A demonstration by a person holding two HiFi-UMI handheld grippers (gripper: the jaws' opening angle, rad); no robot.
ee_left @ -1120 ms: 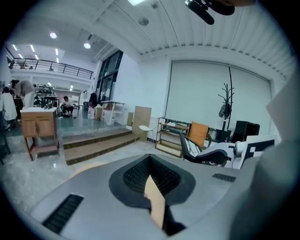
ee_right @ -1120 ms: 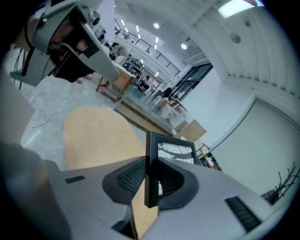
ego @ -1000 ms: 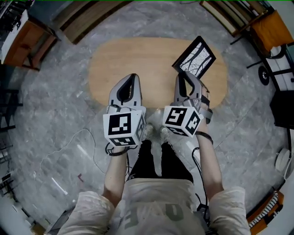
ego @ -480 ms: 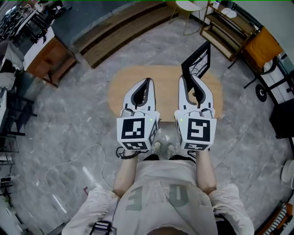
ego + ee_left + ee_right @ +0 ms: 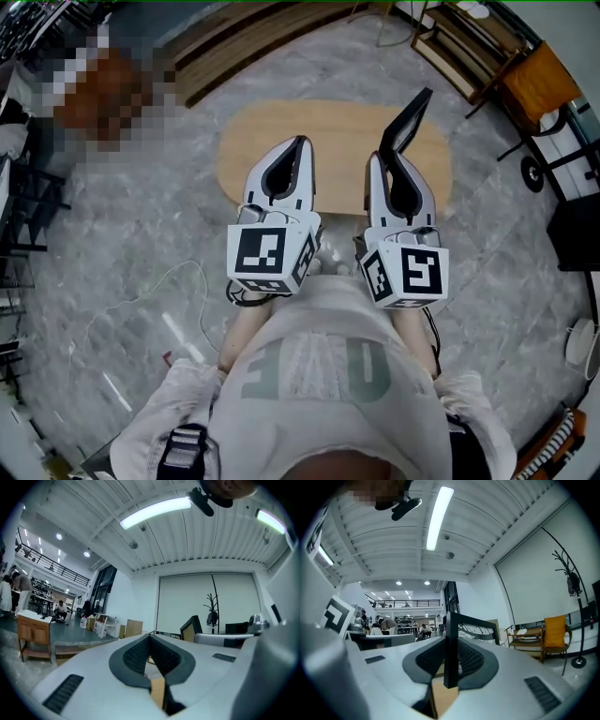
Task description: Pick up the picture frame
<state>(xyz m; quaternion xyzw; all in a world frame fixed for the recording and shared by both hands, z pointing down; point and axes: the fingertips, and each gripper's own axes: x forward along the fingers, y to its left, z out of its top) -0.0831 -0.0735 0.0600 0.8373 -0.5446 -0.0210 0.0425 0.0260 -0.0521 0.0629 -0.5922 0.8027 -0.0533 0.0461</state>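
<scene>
My right gripper (image 5: pixel 382 157) is shut on the black picture frame (image 5: pixel 406 122), which stands edge-on, high above the oval wooden table (image 5: pixel 328 127). In the right gripper view the frame's black edge (image 5: pixel 451 653) is pinched upright between the dark pads, and its top rail runs off to the right. My left gripper (image 5: pixel 302 142) hangs beside it on the left, level, shut with nothing in it. In the left gripper view its fingertips (image 5: pixel 150 637) meet, and the frame (image 5: pixel 190 629) shows to the right above the right gripper's white body.
Marble floor lies all round the table. An orange chair (image 5: pixel 541 77) and a wooden shelf (image 5: pixel 450 37) stand at the back right. A black case (image 5: pixel 577 230) sits at the right edge. A thin cable (image 5: pixel 141 300) lies on the floor at the left. A coat stand (image 5: pixel 209 606) stands ahead.
Both grippers have risen from the table. The right one carried the frame up and rolled, so the frame went from showing its face to standing edge-on.
</scene>
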